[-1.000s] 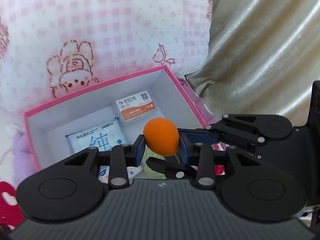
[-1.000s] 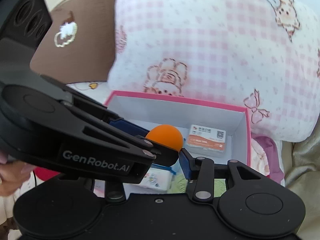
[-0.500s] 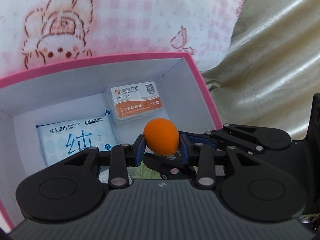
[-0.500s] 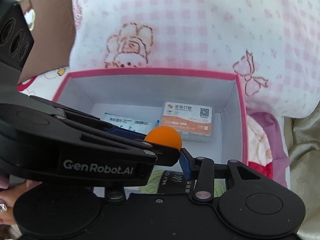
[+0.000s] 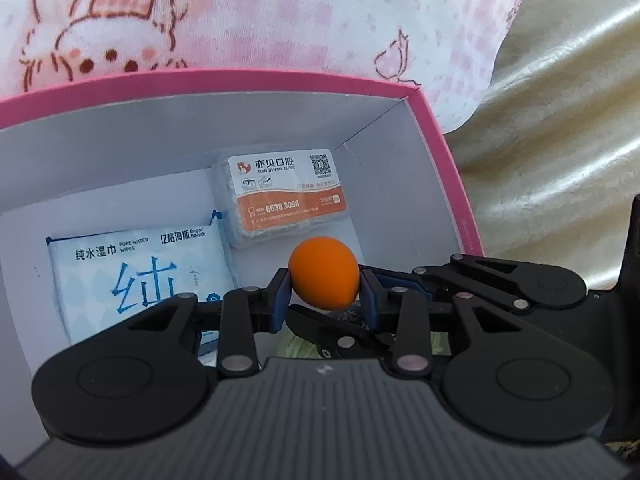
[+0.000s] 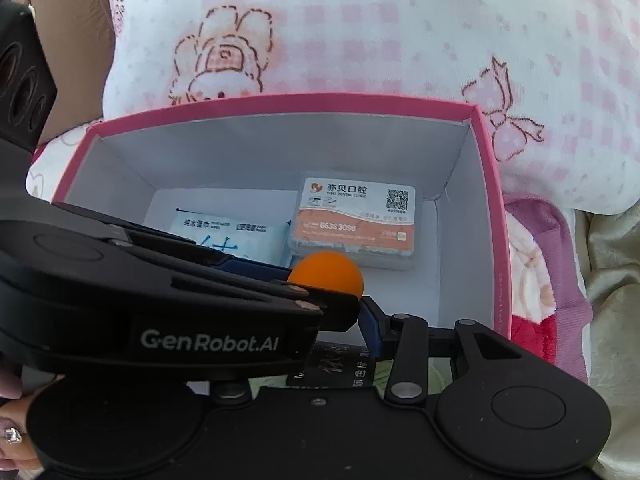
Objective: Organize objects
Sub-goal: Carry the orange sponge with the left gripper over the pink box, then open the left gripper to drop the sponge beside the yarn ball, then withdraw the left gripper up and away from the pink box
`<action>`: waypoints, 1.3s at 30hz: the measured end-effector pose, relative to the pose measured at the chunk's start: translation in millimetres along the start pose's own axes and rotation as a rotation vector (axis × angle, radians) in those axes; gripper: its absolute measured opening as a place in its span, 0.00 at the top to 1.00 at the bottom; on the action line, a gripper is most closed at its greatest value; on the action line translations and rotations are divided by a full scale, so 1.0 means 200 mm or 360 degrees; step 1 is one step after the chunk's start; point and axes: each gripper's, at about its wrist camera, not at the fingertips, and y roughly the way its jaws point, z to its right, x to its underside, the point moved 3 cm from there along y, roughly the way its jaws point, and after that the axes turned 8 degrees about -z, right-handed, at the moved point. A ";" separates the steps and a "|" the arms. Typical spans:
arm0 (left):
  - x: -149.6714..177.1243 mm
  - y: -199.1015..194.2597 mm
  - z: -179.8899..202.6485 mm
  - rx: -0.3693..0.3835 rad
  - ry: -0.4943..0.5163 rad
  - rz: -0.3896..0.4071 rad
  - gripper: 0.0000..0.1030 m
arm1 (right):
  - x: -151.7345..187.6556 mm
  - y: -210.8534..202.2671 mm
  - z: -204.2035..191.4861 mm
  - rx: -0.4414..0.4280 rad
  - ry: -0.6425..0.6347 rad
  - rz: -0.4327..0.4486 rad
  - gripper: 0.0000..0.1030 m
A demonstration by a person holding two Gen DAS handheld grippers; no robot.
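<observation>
My left gripper [image 5: 324,294] is shut on an orange ball [image 5: 323,276], held low inside a pink box [image 5: 440,140] with white walls. On the box floor lie a blue wet-wipes pack [image 5: 136,272] and an orange-and-white dental floss case [image 5: 284,196]. In the right wrist view the left gripper [image 6: 320,300] crosses in front with the ball [image 6: 326,276]. My right gripper [image 6: 336,340] sits just below it, shut on a green packet with a black label [image 6: 336,374]; its left finger is hidden. The box [image 6: 280,102], wipes [image 6: 248,240] and floss case [image 6: 356,220] show here too.
A pink-checked pillow with cartoon prints [image 5: 280,20] rises right behind the box. Beige satin cloth [image 5: 560,140] lies to the right, a brown cushion [image 6: 68,40] at the far left. A person's fingers [image 6: 12,420] hold the left gripper at the left edge.
Both grippers have come down and forward over the box, which now fills much more of each view. The ball and the packet stayed in their grips.
</observation>
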 end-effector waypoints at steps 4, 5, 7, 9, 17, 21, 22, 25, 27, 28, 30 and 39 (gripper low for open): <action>-0.01 0.02 0.00 -0.0006 -0.0001 -0.0002 0.65 | -0.01 0.01 0.01 0.0013 0.0006 -0.0005 0.55; -0.01 0.01 0.00 -0.0013 0.0010 0.0004 0.65 | 0.00 0.01 0.01 0.0020 0.0005 0.0002 0.55; 0.00 -0.01 0.01 -0.0053 0.0035 0.0027 0.64 | 0.00 -0.01 0.00 0.0032 -0.0003 0.0020 0.55; 0.01 -0.04 0.03 -0.0107 0.0075 0.0053 0.61 | 0.01 -0.03 -0.01 0.0062 -0.0033 0.0054 0.55; 0.07 -0.25 0.04 -0.0151 0.0104 0.0108 0.57 | 0.12 -0.23 -0.01 -0.0047 -0.0002 0.0196 0.55; 0.12 -0.35 0.06 -0.0211 0.0147 0.0113 0.56 | 0.19 -0.34 -0.06 -0.0096 -0.0001 0.0276 0.54; 0.14 -0.37 0.07 -0.0221 0.0162 0.0103 0.56 | 0.20 -0.35 -0.08 -0.0105 -0.0010 0.0283 0.54; 0.18 -0.44 0.10 -0.0242 0.0196 0.0083 0.56 | 0.23 -0.40 -0.15 -0.0084 -0.0071 0.0299 0.54; 0.22 -0.49 0.12 -0.0255 0.0229 0.0086 0.56 | 0.25 -0.44 -0.19 -0.0105 -0.0099 0.0309 0.54; 0.24 -0.51 0.13 -0.0257 0.0242 0.0085 0.56 | 0.26 -0.46 -0.21 -0.0118 -0.0106 0.0315 0.54; 0.27 -0.56 0.15 -0.0262 0.0257 0.0073 0.56 | 0.28 -0.49 -0.25 -0.0144 -0.0141 0.0312 0.54; 0.46 -0.74 0.14 -0.0282 0.0276 0.0060 0.54 | 0.41 -0.60 -0.38 -0.0140 -0.0258 0.0354 0.51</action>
